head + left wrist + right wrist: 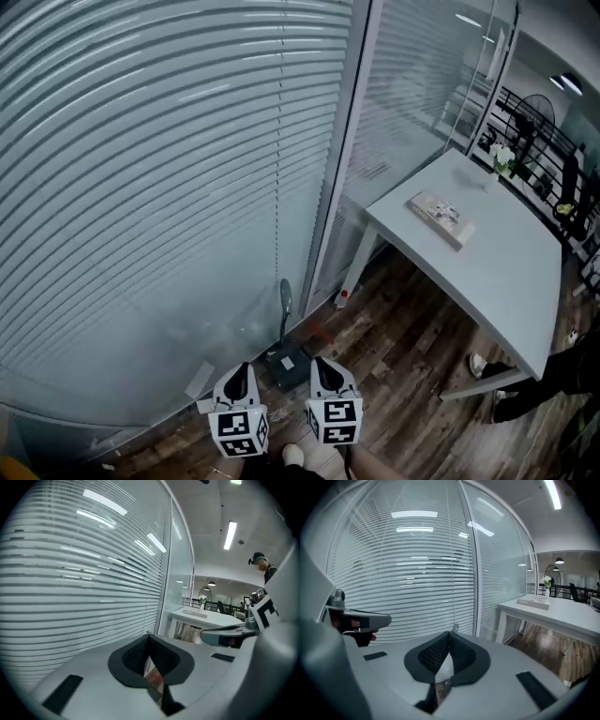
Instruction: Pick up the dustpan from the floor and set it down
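The dark dustpan (287,362) stands on the wood floor against the glass wall, its grey handle (285,307) upright. Both grippers hover above and in front of it, nothing between their pads. My left gripper (241,369) is just left of the pan and my right gripper (320,362) just right of it. In the left gripper view the left gripper (149,637) has its pads meeting at the tip. The right gripper (450,634) is shut too, with the handle's grey tip (454,628) showing just past it.
A glass wall with white blinds (169,187) runs along the left and back. A white table (497,272) with a book (441,217) and a flower vase (502,159) stands at the right. A person's shoe (479,364) is under the table edge.
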Available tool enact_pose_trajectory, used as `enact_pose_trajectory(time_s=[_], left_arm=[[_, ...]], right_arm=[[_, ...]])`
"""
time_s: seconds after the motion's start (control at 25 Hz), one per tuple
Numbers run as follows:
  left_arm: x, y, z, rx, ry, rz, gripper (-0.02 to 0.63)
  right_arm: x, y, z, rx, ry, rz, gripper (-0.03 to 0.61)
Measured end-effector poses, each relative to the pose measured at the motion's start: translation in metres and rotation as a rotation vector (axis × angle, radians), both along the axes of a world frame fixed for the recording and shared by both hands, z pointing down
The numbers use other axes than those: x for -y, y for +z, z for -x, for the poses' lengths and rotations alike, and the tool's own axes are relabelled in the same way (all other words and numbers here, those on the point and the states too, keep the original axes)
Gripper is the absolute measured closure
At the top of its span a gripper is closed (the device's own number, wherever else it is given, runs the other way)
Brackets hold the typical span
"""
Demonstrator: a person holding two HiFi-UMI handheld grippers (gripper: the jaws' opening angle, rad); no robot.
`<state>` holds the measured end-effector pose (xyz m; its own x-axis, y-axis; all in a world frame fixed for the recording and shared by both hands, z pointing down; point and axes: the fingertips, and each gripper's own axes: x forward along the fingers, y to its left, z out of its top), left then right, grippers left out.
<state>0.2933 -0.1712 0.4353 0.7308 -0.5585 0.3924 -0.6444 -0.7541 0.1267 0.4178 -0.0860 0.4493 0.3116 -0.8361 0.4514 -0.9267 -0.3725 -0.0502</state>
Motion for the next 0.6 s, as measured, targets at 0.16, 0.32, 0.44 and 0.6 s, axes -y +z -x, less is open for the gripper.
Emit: enact_pose_trajectory(time_s=[0.16,0.32,0.44,0.6], left_arm=[[-0.01,-0.032,0.003,0.001,0.0,-0.007,0.595],[-0.029,-0.05,0.013,0.009,0.011,0.012,0.595],[-0.045,-0.061,0.02,-0.007,0.018,0.006,0.595],[-0.05,-0.084,0.031,-0.047,-0.004,0.001,0.595]], right_arm=[[-0.017,-0.035,-0.001,0.01,0.0,-0.034,0.546],[-0.046,-0.036,0.004,0.032,0.007,0.005,0.546],[-0.068,-0.029,0.008,0.041,0.008,0.043,0.546],[-0.072,-0.045,0.014,0.03,0.018,0.019,0.546]])
